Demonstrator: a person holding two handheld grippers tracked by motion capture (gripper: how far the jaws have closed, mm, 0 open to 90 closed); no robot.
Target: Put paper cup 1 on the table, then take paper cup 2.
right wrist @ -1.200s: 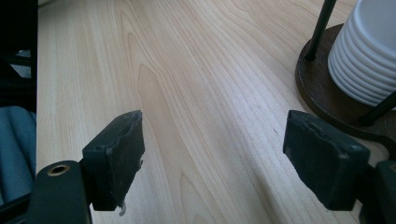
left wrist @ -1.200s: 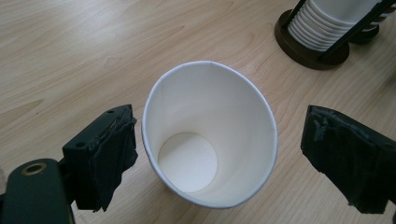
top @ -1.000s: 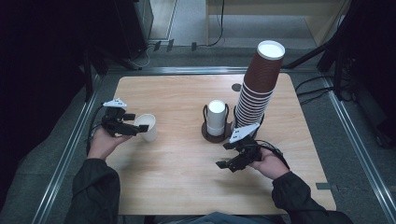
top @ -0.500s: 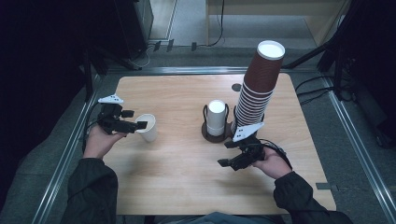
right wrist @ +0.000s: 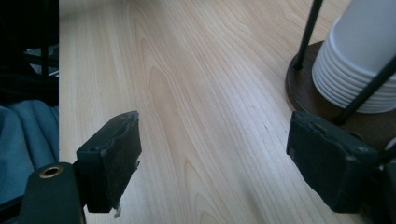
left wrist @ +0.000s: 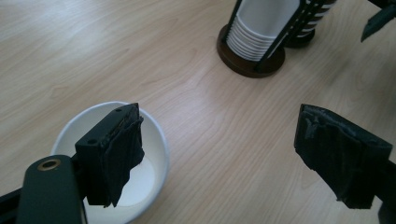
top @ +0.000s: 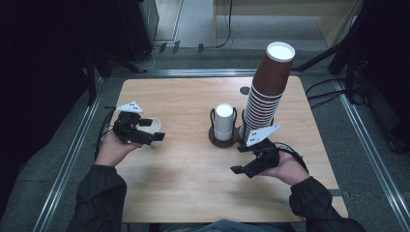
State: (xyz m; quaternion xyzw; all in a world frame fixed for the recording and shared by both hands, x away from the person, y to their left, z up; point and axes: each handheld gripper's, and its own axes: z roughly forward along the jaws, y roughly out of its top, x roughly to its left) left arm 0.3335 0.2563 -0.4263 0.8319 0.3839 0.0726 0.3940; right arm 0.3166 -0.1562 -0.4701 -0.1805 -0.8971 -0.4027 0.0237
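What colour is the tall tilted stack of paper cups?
Brown with white rims, tall paper cup stack, best seen in the high view.

A wooden table (top: 183, 193) stands on grey floor (top: 58, 183) with cables (top: 324, 92).

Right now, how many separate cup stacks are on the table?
2: a short white cup stack in the black wire holder at table centre, and a tall brown cup stack just to its right. One loose white cup sits apart, at the left gripper.
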